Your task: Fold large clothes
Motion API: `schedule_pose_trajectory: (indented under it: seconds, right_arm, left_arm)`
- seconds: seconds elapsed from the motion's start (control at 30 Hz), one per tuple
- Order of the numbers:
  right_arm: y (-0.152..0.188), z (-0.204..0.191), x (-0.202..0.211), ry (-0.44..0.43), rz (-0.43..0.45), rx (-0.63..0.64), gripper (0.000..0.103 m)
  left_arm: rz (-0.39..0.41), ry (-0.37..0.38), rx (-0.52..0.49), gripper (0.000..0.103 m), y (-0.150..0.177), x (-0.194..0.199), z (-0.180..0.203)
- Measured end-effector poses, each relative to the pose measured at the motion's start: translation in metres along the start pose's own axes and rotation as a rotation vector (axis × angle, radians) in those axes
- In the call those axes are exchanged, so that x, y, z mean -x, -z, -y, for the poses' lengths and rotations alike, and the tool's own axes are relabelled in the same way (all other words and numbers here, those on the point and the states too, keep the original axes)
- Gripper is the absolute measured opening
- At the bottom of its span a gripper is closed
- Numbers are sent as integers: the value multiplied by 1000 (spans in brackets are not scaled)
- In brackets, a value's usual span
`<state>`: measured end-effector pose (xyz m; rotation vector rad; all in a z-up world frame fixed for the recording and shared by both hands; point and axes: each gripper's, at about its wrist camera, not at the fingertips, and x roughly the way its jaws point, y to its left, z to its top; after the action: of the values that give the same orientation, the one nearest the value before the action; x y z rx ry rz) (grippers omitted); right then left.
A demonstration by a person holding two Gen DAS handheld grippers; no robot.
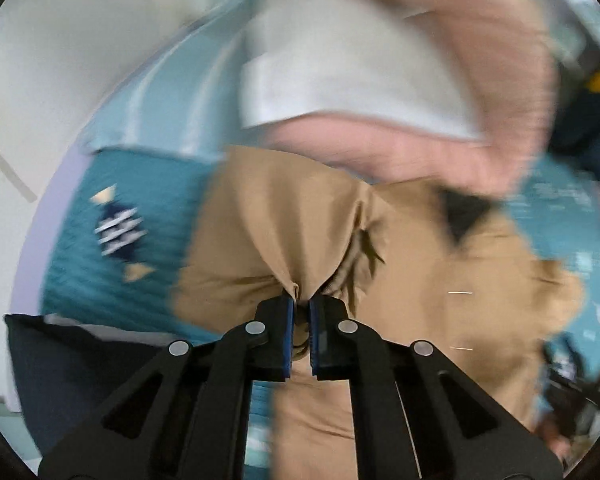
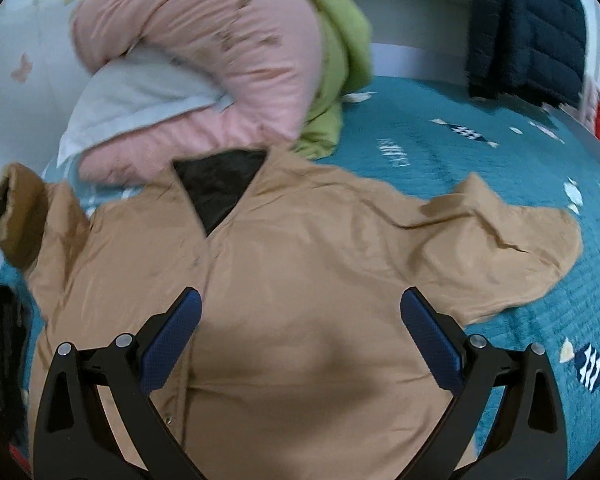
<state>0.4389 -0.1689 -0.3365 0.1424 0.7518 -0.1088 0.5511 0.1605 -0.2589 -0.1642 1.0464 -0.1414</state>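
The left gripper (image 1: 302, 308) pinches a bunched fold of the tan coat (image 2: 300, 264). The right gripper (image 2: 300, 312) hangs wide open above the coat, which lies spread on the teal bedspread (image 2: 480, 168). Behind lies a pink quilt (image 2: 228, 52).

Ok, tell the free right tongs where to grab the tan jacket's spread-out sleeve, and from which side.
Take the tan jacket at the far end of the right sleeve, coming down from above. That end lies flat and clear on the teal bedspread, with a raised wrinkle to pinch. The right tongs are open; the left tongs already pinch the other sleeve.
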Motion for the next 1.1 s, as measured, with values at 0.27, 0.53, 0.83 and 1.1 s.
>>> schedule_pose_trajectory:
  seconds: [0.27, 0.53, 0.83, 1.1]
  right_arm:
    - [-13, 80, 18, 69, 50, -168, 96]
    - [-15, 196, 34, 208, 97, -419, 96]
    - [17, 310, 27, 267, 86, -706, 96]
    - [60, 376, -3, 10, 108, -1039, 96]
  left_arm:
    - [10, 331, -108, 5, -13, 30, 156]
    - [-171, 359, -94, 5, 10, -85, 246]
    - [-314, 282, -42, 21, 44, -185, 266]
    - [-295, 327, -103, 80, 63, -182, 274]
